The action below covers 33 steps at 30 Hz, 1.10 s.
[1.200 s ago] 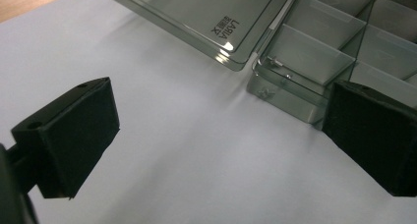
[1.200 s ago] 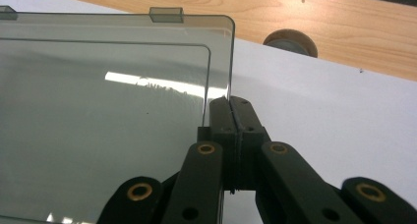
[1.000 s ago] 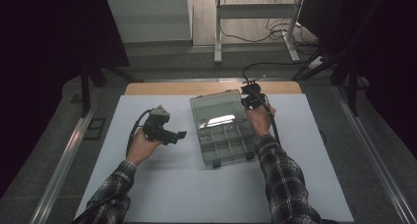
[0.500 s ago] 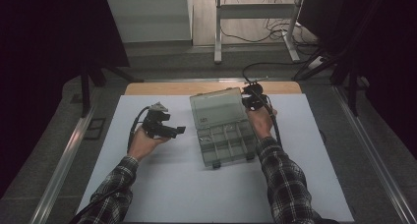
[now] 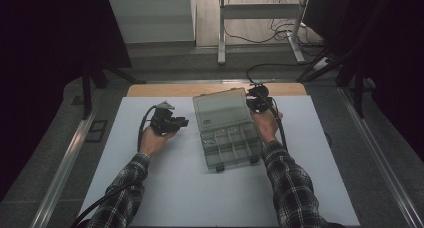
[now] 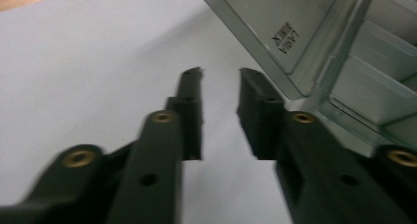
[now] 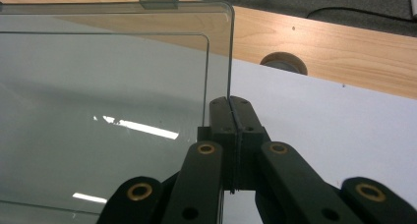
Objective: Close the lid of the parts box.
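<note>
Box: we saw the clear compartment box [image 5: 227, 129] lying mid-surface on the white sheet [image 5: 175, 188], its tray toward the person and its lid [image 5: 220, 108] swung up and back toward the far wooden edge [image 5: 150, 89]

Right hand-held gripper: we found the right hand-held gripper [image 7: 231, 103] pinched tight on the lid's side edge near its far corner, jaws closed with only the thin plastic between them

Left hand-held gripper: the left hand-held gripper [image 6: 220, 81] hung just beside the box's left side, jaws a narrow gap apart and holding nothing; we judged it near the hinge line but not touching

Tray: we could make out divided compartments [image 5: 231, 144]; what lay in them was too small for us to tell

Done: by our reading the lid was already unlatched and lifted well open

Left: we judged that laying the lid fully back, or whatever work the tray calls for, was not yet done

Change: against the frame a second earlier we saw the lid tipped further back, the right hand moved slightly toward the far edge, the left hand shifted a little closer to the box, and the tray lying where it had
</note>
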Each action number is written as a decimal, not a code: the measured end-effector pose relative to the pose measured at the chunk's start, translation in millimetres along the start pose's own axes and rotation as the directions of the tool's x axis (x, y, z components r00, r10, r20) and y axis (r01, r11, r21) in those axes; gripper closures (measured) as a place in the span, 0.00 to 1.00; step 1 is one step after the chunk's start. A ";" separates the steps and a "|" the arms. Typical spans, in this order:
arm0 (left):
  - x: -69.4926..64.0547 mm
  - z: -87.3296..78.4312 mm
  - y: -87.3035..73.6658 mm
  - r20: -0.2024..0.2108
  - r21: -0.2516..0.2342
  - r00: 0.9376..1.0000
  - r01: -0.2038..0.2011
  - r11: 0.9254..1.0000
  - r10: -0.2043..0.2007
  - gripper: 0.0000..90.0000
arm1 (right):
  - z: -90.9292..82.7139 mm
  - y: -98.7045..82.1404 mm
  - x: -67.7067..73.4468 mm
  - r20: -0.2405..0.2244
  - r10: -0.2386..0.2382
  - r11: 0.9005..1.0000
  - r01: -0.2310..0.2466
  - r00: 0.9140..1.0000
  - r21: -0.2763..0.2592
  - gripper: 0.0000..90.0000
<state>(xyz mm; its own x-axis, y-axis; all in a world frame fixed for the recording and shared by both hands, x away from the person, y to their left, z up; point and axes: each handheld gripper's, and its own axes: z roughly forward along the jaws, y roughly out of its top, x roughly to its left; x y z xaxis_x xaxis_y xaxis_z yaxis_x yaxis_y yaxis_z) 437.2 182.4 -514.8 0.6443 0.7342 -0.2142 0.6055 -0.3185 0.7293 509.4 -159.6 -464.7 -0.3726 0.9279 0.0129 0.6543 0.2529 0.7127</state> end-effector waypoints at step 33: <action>-7.6 42.9 24.1 -0.024 -0.038 0.999 0.037 0.999 -0.038 0.99 | -12.5 -3.3 -0.3 -0.019 0.008 1.000 -0.009 1.000 -0.030 0.99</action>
<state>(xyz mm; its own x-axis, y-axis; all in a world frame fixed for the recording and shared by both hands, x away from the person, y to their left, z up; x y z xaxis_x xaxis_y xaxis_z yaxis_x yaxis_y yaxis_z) 466.9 143.4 -523.6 0.6095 0.7598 -0.2262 0.6106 -0.2679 0.7453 499.1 -164.1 -458.3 -0.3795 0.9246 0.0323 0.6377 0.2362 0.7332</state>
